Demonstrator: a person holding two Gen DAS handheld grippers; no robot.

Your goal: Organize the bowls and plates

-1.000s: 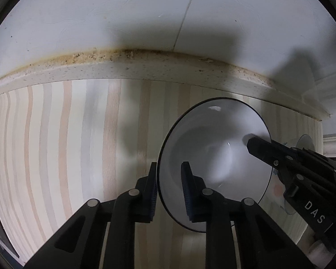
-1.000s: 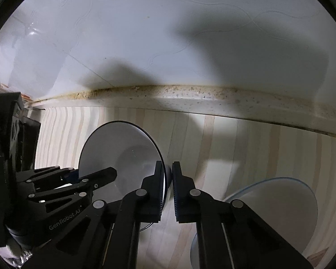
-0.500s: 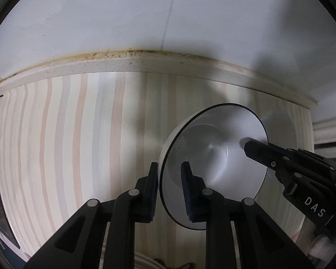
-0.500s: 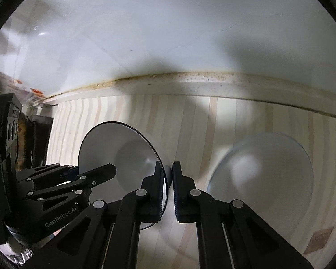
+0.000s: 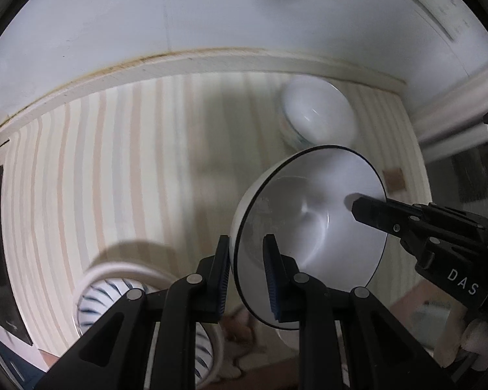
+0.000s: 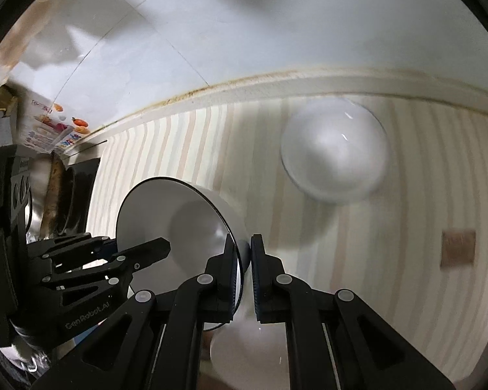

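A white bowl with a thin black rim (image 5: 309,221) hangs tilted above the striped tabletop (image 5: 114,169), gripped from both sides. My left gripper (image 5: 246,253) is shut on its near rim, one pad inside and one outside. My right gripper (image 6: 244,247) is shut on the opposite rim of the same bowl (image 6: 172,224). In the left wrist view the right gripper's fingers (image 5: 390,214) reach into the bowl from the right. A second white bowl (image 6: 333,149) sits on the table near the back wall. A blue-and-white striped bowl (image 5: 107,295) lies below at the lower left.
A white tiled wall (image 5: 211,16) rises behind the table's back ledge. Dark cookware (image 6: 58,195) and a printed package (image 6: 58,126) stand at the left. A brown square patch (image 6: 457,248) marks the cloth. Another white dish (image 6: 244,347) lies under the right gripper.
Both grippers have risen and drawn back from the wall with the black-rimmed bowl held between them. The striped bowl and more of the table have come into view.
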